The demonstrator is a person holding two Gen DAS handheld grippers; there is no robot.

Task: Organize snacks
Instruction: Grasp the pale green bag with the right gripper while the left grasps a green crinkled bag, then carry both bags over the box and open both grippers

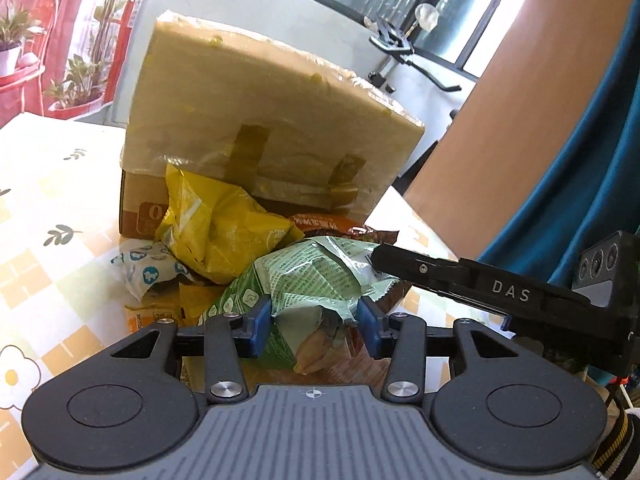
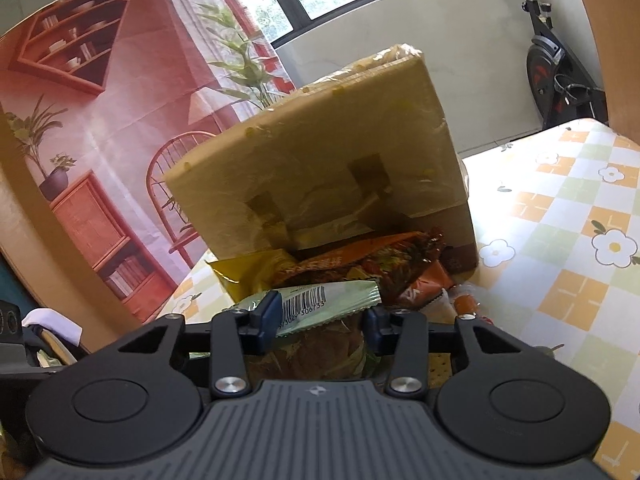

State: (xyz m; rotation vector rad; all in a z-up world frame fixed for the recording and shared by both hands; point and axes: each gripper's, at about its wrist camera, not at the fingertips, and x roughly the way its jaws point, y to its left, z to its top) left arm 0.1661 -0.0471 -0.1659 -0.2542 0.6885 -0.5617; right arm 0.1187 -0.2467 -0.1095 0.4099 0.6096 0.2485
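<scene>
A crumpled green snack bag (image 1: 304,276) lies on top of a pile of snacks in front of an open cardboard box (image 1: 256,120). My left gripper (image 1: 314,320) is shut on its near end, both blue pads pressing into the foil. In the left wrist view a finger (image 1: 424,270) of my right gripper reaches the bag's far right end. In the right wrist view my right gripper (image 2: 322,320) holds the bag's barcode end (image 2: 320,300) between its pads. A yellow bag (image 1: 216,220) and a brown-orange bag (image 2: 360,264) lie just behind it.
The box's taped lid flap (image 2: 320,160) stands up behind the pile. A white-and-blue packet (image 1: 144,268) lies at the left. The flowered tablecloth (image 2: 560,220) stretches right. A wooden panel (image 1: 500,120), a blue curtain (image 1: 600,160) and an exercise bike (image 2: 548,60) stand beyond.
</scene>
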